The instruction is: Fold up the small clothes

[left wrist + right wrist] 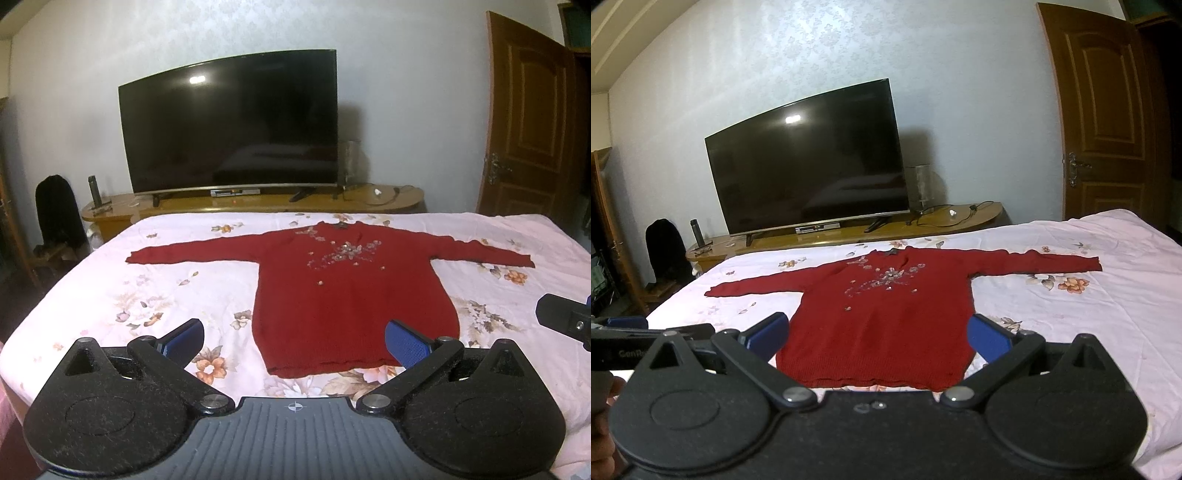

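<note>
A red long-sleeved sweater (351,295) with a beaded flower pattern on its chest lies flat on the bed, both sleeves spread wide, hem toward me. My left gripper (295,341) hovers open just short of the hem, blue pads wide apart, nothing between them. In the right wrist view the same sweater (882,325) fills the middle. My right gripper (879,338) is open above its hem end, empty. The right gripper's black body (565,317) shows at the right edge of the left wrist view, and the left gripper (646,332) shows at the left of the right wrist view.
The bed carries a pale pink floral sheet (147,288). Beyond its far edge stands a low wooden cabinet (258,205) with a large dark TV (232,125). A brown door (532,122) is at the right, a dark chair (55,210) at the left.
</note>
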The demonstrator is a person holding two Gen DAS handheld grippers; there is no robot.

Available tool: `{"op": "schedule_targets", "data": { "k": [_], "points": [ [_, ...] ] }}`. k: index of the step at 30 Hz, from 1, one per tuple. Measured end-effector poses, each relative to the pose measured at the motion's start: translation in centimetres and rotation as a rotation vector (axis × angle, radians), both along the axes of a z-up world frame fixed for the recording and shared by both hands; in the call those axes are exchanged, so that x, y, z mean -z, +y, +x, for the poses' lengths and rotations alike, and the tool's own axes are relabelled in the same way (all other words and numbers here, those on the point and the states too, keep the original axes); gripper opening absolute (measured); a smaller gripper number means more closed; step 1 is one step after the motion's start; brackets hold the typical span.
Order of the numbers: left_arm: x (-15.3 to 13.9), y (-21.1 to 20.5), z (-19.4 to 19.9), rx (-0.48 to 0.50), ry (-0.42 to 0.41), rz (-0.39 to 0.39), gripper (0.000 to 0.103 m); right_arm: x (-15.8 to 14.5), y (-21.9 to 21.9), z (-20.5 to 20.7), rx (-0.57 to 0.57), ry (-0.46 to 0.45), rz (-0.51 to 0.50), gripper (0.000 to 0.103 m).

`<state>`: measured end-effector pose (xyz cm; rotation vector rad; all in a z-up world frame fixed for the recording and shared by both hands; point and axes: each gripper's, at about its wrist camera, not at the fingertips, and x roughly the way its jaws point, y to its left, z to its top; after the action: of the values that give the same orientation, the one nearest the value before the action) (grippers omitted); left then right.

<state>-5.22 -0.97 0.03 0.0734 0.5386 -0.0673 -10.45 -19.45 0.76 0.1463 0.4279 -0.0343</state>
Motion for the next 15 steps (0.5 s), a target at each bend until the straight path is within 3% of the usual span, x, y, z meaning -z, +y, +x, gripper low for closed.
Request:
{"op": "schedule_targets", "data": {
  "k": [15],
  "points": [
    [0.5,0.1,1.4,0.007,0.018,0.003,0.103,0.6,0.0,0.9,0.018,0.006,-0.002,0.103]
  ]
}}
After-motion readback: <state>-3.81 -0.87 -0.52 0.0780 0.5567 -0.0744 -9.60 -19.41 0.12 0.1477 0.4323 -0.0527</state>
